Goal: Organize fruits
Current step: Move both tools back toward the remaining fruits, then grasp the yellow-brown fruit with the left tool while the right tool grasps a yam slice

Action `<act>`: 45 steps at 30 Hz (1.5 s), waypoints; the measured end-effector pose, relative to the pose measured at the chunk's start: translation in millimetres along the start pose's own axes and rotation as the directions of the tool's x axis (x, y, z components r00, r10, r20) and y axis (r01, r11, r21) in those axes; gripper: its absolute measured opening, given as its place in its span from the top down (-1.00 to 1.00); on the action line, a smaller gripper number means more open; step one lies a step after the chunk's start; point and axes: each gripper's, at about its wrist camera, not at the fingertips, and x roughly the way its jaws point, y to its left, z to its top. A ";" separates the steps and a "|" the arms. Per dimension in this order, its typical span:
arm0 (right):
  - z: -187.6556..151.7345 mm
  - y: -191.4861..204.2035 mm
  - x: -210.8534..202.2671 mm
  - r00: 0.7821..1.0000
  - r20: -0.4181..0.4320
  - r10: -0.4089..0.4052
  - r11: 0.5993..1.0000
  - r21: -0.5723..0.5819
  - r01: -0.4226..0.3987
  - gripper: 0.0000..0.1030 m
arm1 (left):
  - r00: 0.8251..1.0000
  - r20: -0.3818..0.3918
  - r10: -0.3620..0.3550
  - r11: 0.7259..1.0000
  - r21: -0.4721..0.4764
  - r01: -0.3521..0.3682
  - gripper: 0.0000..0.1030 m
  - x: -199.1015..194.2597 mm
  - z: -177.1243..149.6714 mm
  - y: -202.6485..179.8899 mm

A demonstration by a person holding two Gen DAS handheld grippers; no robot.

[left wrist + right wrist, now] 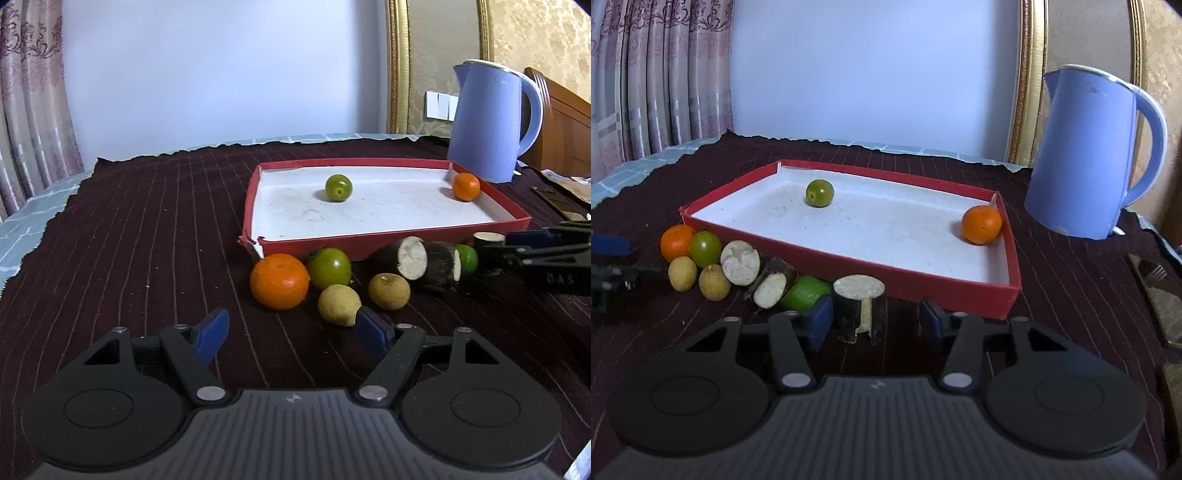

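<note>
Nearest the right wrist camera, the right gripper (875, 317) straddled an upright cut stub of dark-skinned sugarcane (860, 308). Its left blue pad (820, 320) lay against the stub's side, while the right pad stood clear of it, so the jaws were not yet pinching. Just left of that stub lay a lime (805, 293), then two more sugarcane pieces (753, 269) on their sides with pale cut ends showing.

From the left wrist camera, the left gripper (291, 334) hung spread and empty above the dark striped cloth (147, 240) covering the desk. Its right pad (371, 328) sat just beside a yellowish longan (339, 304); whether they touched I could not tell. A second longan (389, 291), a green tangerine (329, 267) and a large orange tangerine (279, 280) clustered near it, just in front of the near wall of a red box lid (369, 242).

Inside that white-lined lid, a small green citrus (338, 188) rested toward the far side and a small orange one (466, 187) in the far right corner. Beyond the lid, toward the desk's far right corner, stood a blue electric kettle (487, 122).
</note>
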 end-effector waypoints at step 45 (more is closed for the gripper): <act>-5.9 -13.5 -21.5 0.998 0.066 0.002 0.994 0.109 -0.009 0.40 | 1.000 -0.014 -0.026 0.999 -0.020 0.026 0.45 6.0 23.2 -31.1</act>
